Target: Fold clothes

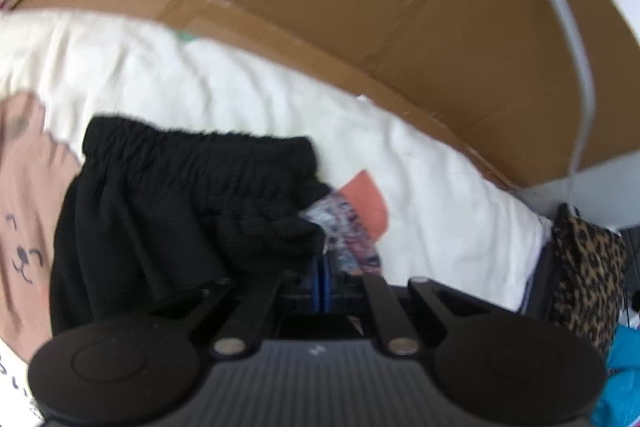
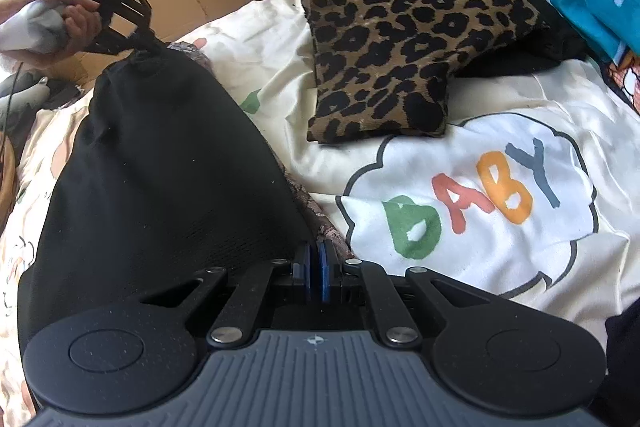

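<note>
Clearly, "BABY" [image 2: 472,195] marks the bedsheet [image 2: 520,99], both grippers, left gripper [image 1: 321,263] and right gripper [image 2: 315,251], pinching black shorts [image 2: 160,167].

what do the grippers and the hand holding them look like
Both the left gripper and right gripper are matte black, with blue pads, crossed linkage bars on silver rivets, two round discs and a ribbed grey body bearing a small white mark. The hand on the left one shows a light grey-white sleeve.
</note>
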Action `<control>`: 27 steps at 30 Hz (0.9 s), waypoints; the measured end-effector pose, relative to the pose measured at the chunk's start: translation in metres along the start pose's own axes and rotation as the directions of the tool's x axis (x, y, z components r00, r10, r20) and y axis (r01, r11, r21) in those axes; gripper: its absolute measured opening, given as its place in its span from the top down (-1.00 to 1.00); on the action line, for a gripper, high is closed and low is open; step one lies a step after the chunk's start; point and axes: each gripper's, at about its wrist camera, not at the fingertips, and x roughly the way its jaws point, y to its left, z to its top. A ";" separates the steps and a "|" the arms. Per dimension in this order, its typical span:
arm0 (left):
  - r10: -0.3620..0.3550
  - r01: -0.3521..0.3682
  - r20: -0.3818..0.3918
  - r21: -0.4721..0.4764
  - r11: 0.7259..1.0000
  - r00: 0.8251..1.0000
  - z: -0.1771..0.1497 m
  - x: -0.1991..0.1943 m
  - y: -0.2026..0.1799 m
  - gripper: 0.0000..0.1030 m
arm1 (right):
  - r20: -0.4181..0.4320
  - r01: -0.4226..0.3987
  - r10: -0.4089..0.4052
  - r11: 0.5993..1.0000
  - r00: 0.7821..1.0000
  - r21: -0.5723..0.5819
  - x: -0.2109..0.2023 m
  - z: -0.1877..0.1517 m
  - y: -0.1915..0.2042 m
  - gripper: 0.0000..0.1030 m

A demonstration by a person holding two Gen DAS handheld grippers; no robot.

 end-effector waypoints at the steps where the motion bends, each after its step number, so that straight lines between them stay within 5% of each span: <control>1: -0.002 0.002 0.010 0.027 1.000 1.000 0.000 -0.005 -0.004 0.95 | -0.003 0.002 -0.002 1.000 1.000 0.000 0.000 0.000 0.000 0.95; 7: -0.054 0.052 0.046 0.042 0.998 0.997 0.007 -0.021 -0.011 0.96 | -0.017 0.018 -0.019 0.999 1.000 -0.026 -0.001 0.001 0.003 0.98; 27: -0.092 0.082 0.067 0.139 0.987 0.994 0.005 0.041 -0.023 0.96 | -0.052 0.053 -0.057 0.997 0.997 -0.063 -0.013 0.000 0.000 0.98</control>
